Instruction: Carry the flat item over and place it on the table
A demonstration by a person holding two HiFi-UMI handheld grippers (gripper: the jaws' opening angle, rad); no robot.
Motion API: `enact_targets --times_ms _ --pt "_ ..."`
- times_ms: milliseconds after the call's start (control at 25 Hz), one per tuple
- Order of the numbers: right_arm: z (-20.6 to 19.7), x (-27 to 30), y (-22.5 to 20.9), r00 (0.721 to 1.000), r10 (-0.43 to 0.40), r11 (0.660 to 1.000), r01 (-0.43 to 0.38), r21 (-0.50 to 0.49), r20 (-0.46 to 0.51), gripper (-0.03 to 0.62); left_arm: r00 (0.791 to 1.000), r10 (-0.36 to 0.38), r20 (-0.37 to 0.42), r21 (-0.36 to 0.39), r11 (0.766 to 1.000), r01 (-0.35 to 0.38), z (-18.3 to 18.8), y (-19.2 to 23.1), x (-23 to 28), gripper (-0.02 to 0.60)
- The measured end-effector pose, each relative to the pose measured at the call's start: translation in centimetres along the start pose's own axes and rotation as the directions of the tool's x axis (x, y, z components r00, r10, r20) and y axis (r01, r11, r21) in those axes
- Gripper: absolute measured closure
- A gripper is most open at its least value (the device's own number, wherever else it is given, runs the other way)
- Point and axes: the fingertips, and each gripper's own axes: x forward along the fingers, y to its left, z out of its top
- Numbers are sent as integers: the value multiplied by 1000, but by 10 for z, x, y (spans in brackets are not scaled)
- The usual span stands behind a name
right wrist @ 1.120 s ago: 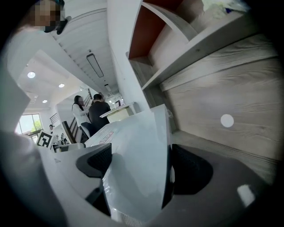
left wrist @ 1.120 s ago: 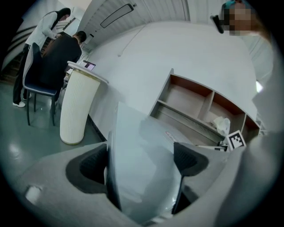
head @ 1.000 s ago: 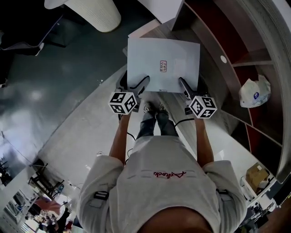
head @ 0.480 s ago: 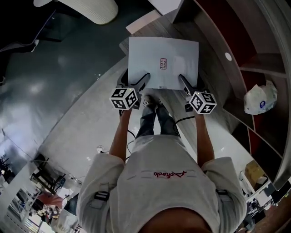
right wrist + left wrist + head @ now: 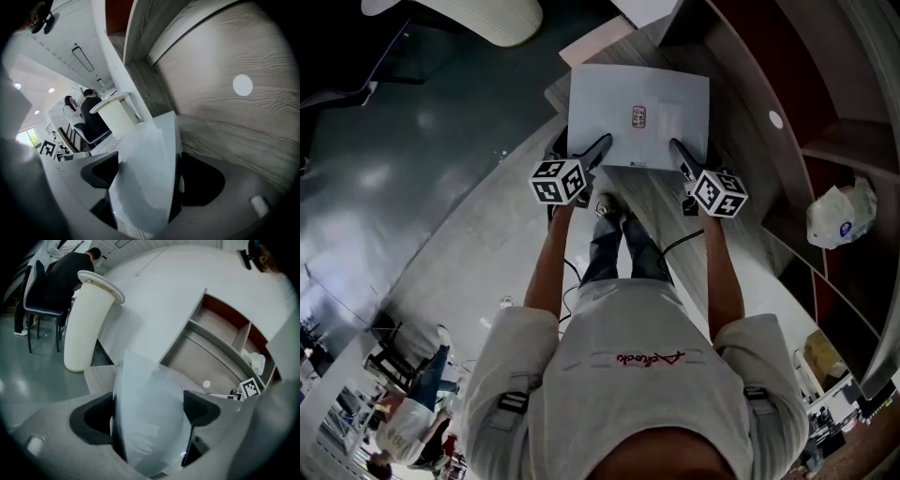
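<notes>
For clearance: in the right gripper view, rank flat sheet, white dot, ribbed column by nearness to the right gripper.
1. flat sheet: clamped in the right gripper.
2. white dot: on wood panel, right.
3. ribbed column: far back, left.

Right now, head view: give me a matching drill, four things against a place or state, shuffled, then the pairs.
1 flat white sheet
2 ribbed white pedestal
3 left gripper
4 round white dot

a on the wood panel, right
b at the view's top left edge
c shut on the sheet's near edge
d bears a small red mark

Pairs: 1-d, 2-b, 3-c, 4-a
</notes>
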Motion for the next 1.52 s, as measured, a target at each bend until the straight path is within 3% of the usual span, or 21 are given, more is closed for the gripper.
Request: enact_targets --times_ms 480,880,1400,1520 --pt "9 32 -23 1000 -26 1000 26 13 -2 174 1000 -10 -20 12 1000 10 10 14 42 101" --pt "-5 45 -32 999 -30 999 31 15 -45 172 999 -3 -52 72 997 7 2 21 57 95" --pt "-3 47 -35 999 -39 999 39 -5 -25 164 999 -25 -23 26 999 26 0 25 56 95" --pt "1 42 -33 999 -50 998 49 -27 -11 191 999 -21 -31 43 999 22 3 25 50 95"
